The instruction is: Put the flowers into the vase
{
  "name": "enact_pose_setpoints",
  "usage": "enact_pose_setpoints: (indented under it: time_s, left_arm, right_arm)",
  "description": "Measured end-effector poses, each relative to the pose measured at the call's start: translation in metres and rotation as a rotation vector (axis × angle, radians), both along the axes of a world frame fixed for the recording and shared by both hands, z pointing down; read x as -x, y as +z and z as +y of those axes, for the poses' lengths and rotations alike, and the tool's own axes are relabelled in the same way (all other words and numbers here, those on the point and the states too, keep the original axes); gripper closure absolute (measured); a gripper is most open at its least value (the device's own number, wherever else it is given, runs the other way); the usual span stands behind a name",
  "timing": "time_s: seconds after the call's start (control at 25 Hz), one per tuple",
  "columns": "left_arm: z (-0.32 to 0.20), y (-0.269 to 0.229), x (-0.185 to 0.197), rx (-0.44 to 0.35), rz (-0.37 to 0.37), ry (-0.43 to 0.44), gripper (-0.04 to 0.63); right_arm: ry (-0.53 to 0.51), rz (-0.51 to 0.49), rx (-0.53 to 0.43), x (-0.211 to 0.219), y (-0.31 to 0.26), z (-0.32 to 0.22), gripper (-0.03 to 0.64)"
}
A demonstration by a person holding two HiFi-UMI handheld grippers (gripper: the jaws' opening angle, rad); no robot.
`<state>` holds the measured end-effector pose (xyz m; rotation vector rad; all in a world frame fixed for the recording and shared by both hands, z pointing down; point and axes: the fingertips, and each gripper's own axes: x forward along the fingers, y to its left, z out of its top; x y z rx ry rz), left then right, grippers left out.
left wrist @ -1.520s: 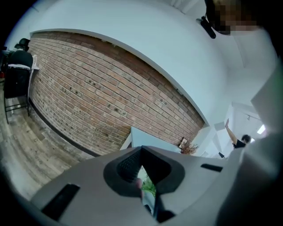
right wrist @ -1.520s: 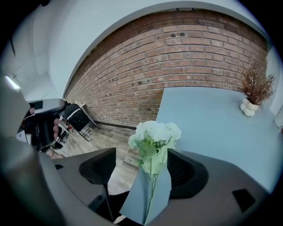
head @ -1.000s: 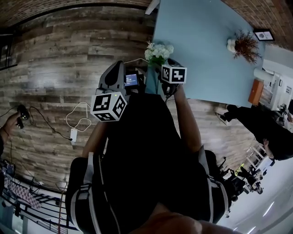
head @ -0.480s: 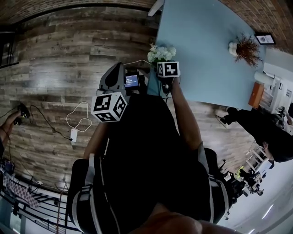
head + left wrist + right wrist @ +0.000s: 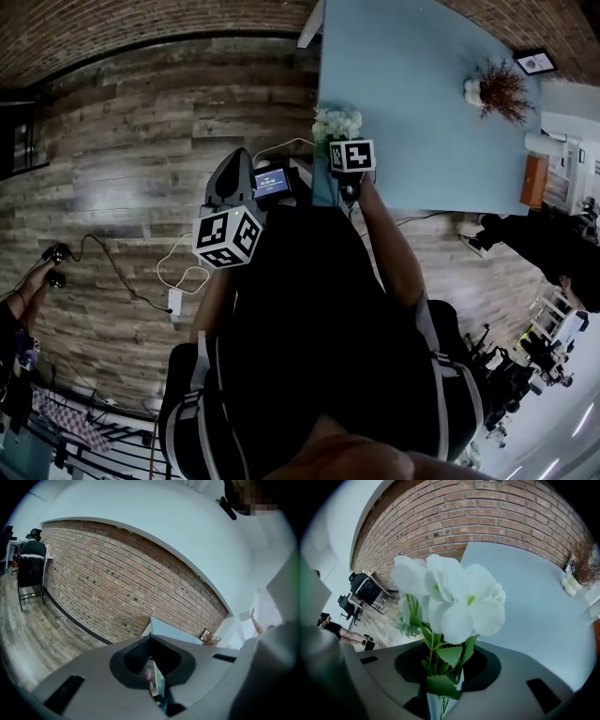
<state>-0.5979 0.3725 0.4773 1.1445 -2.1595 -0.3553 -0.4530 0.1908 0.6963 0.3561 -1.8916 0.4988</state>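
- Flowers [image 5: 336, 123], white with green leaves, are at the near left corner of the blue desk [image 5: 422, 112].
- Right gripper [image 5: 442, 686]: its jaws have just been closing and now grip the green stems. The blossoms stick out beyond them.
- Left gripper [image 5: 157, 677], just off the desk's left edge: jaws nearly together, with only a thin slit between them.

Head camera looks steeply down over left tongs [image 5: 151, 679] and right tongs [image 5: 440, 686]; theirs (close, wide-angle) face the bench [image 5: 534, 597] ahead, probably shared.
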Motion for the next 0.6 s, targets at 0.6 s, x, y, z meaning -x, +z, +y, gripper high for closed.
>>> enact_pose_setpoints:
  time_s: [0.6]
  left_arm:
    - [-0.014, 0.035, 0.001, 0.013, 0.12, 0.139, 0.558]
  right_arm:
    - [0.251, -0.534, -0.16, -0.017, -0.186, -0.001, 0.456]
